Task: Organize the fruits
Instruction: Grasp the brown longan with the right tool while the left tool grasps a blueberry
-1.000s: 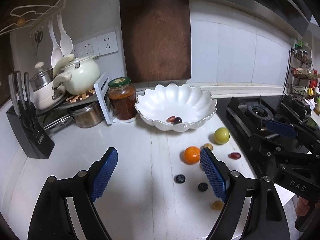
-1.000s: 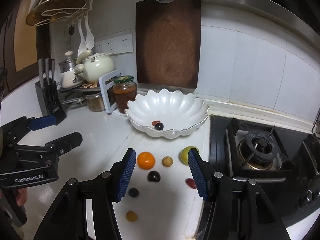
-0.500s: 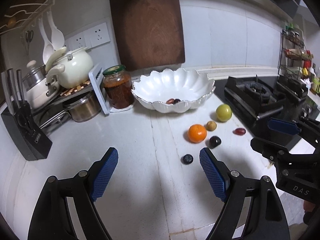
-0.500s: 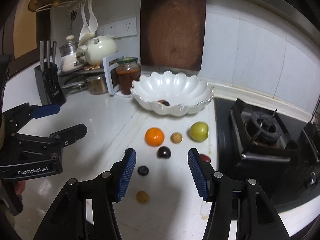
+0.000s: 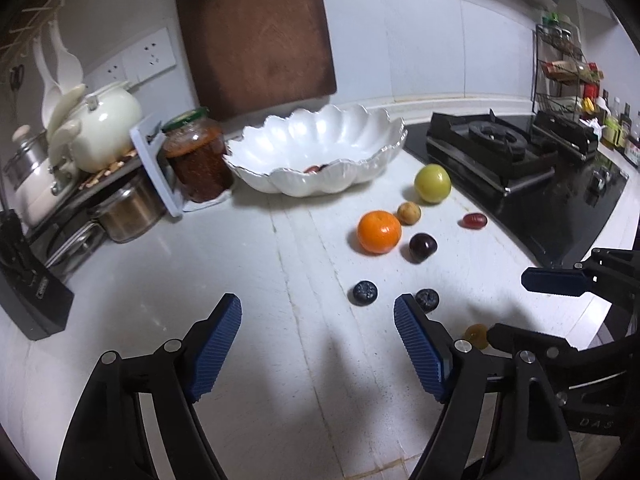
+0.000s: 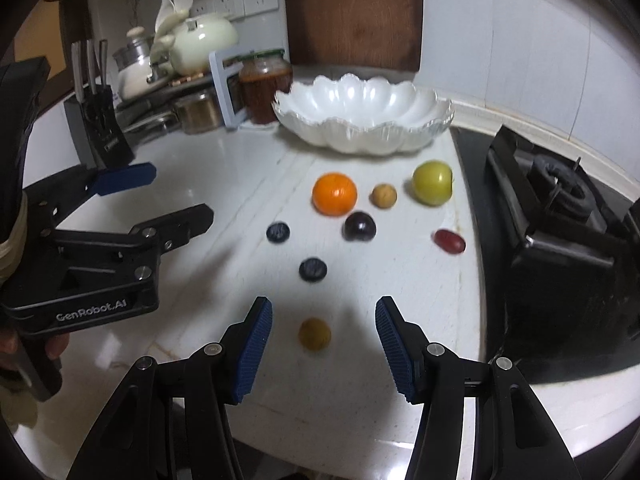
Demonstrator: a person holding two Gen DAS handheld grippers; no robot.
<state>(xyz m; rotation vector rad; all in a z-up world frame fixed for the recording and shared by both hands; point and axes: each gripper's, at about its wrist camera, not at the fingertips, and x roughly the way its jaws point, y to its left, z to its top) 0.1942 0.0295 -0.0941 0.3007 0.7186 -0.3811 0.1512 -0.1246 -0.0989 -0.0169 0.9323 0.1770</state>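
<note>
Fruit loose on counter. Right gripper [image 6: 324, 340] gapes, empty, straddling small yellow fruit [image 6: 315, 334]: light, round, rolls easily; pinch across middle. Left gripper [image 5: 318, 340] closing, empty.

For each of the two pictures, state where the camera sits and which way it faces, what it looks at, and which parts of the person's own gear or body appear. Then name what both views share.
Left wrist: on the left gripper, angled down at the counter; its jaws are closing, empty; the right gripper shows at right.
Right wrist: on the right gripper, angled down over the small yellow fruit; the left gripper and a hand show at left.
Shared: white bowl, orange, green fruit, stove.
</note>
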